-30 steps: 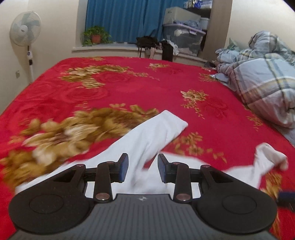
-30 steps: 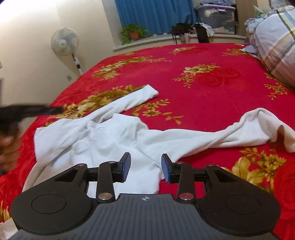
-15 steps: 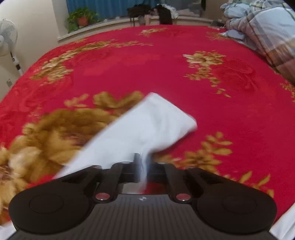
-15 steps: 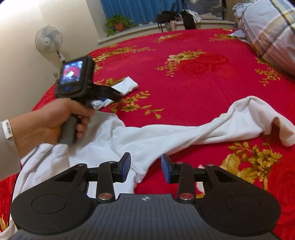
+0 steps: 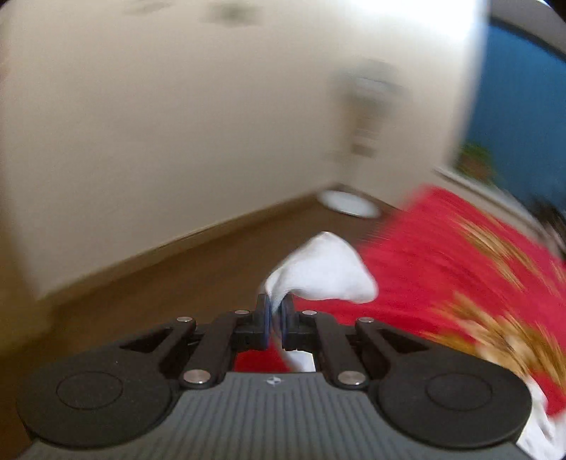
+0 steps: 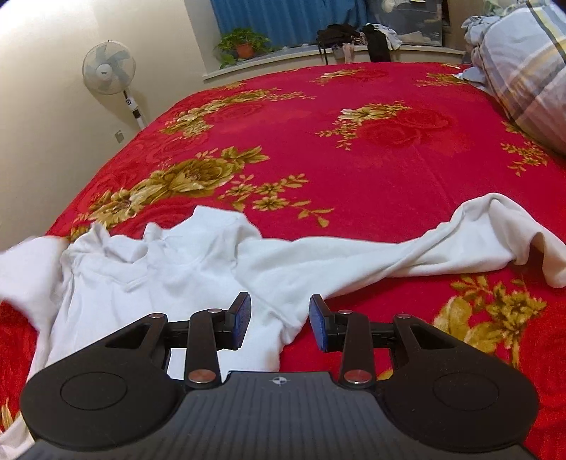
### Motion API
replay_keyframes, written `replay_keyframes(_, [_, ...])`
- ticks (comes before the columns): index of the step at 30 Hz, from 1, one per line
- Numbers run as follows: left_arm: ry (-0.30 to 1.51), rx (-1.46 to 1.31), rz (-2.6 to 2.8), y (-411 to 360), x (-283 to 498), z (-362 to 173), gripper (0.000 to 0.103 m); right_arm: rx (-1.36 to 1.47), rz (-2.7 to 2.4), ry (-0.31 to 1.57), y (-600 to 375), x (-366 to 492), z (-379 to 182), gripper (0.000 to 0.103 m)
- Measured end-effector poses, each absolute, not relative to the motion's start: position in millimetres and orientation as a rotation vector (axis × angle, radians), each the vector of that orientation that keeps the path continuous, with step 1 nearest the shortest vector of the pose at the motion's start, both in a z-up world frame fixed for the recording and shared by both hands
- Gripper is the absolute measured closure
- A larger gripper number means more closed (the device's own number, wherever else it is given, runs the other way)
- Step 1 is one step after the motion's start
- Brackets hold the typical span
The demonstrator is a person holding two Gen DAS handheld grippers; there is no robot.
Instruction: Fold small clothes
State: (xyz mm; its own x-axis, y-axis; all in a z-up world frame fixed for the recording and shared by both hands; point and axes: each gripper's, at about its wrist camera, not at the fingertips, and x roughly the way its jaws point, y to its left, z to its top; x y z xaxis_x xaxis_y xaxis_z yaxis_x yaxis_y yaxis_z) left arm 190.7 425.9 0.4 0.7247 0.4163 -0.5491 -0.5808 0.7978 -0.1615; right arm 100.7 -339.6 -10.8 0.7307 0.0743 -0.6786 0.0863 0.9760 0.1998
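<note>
Left wrist view, blurred: the left gripper (image 5: 275,311) is clenched on a fold of the white cotton long-sleeved garment (image 5: 323,272), raised over the edge of the red floral bedspread (image 5: 442,254).

Right wrist view: the right gripper (image 6: 280,318) is released, jaws apart above the garment (image 6: 212,269), which lies crumpled on the bedspread (image 6: 353,148), one sleeve stretched rightward.

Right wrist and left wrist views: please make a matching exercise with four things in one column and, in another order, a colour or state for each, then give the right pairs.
Things:
1. left gripper
2. right gripper
3. bedspread
4. curtain

States or colours:
A. blue
B. open, nothing between its pads
C. red with golden flowers
D. shut on the white garment

Right pairs: 1-D, 2-B, 3-C, 4-A
</note>
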Motion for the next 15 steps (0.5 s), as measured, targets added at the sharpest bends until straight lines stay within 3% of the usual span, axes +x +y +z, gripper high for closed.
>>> replay_keyframes(4, [0.597,-0.684,0.662,515.3,136.2,-47.1,0.097,0.206,-0.013,0.782,-326.6,93.4,-17.3,0.065])
replay_keyframes(11, [0.614,-0.670,0.737,511.7,120.9,-41.6,0.090,0.273,-0.098,0.809,-334.6,83.8,-24.1,0.065])
replay_keyframes(12, [0.594,-0.626,0.676,494.9,127.5,-32.1,0.088,0.279,-0.120,0.800,-339.2,83.4,-23.0,0.065])
replay_keyframes(15, [0.587,-0.495,0.440,437.3,156.1,-15.1,0.064,0.321,-0.181,0.763,-359.8,83.5,-18.0,0.065])
